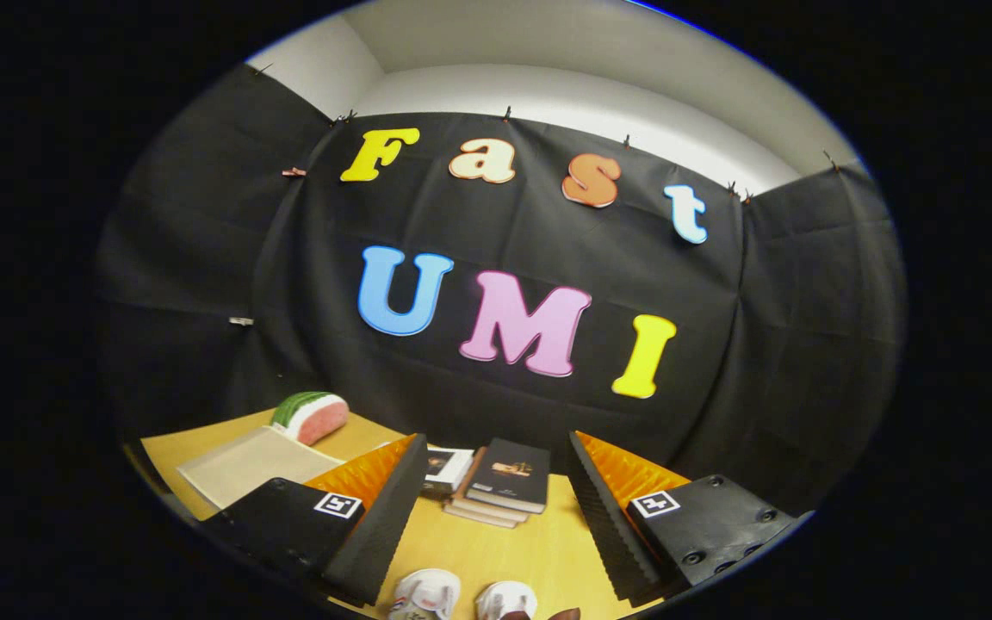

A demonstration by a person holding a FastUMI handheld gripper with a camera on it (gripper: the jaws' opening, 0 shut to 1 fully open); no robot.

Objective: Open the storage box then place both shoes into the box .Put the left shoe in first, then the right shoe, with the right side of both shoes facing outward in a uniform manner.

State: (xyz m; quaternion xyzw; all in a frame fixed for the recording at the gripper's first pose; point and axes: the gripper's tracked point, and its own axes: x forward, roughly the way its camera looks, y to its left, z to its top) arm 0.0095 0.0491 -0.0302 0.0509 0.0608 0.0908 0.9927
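Hovering: the gripper [496, 525] hangs above the bench [539, 551], tilted up toward the booth wall, with nothing between its fingers [375, 534].
Fingers: spread wide apart, empty — the ridged pads face each other across bare bench.
Shoes: two white shoes [461, 596] lie side by side at 6 o'clock, just below and between the fingertips; only their upper parts are visible, so which is left and which is right cannot be told.
Storage box: I cannot pick one out; a pale flat tray-like piece [246, 465] lies at 9 o'clock beyond the left finger, but whether it belongs to the box is unclear.
Other things: a stack of books [496, 486] sits at 12 o'clock ahead of the fingers; a watermelon-slice toy [311, 416] rests at 10 o'clock, just behind the pale piece.
Step in hand: judged to be the start — finding and opening the box, since both shoes lie loose on the bench.
Doing it well: pitch the gripper down so the bench comes into sight, locate the lid edge first, and keep the fingers wide until they straddle it. Leave the shoes undisturbed so their sides can be read before picking the left one.
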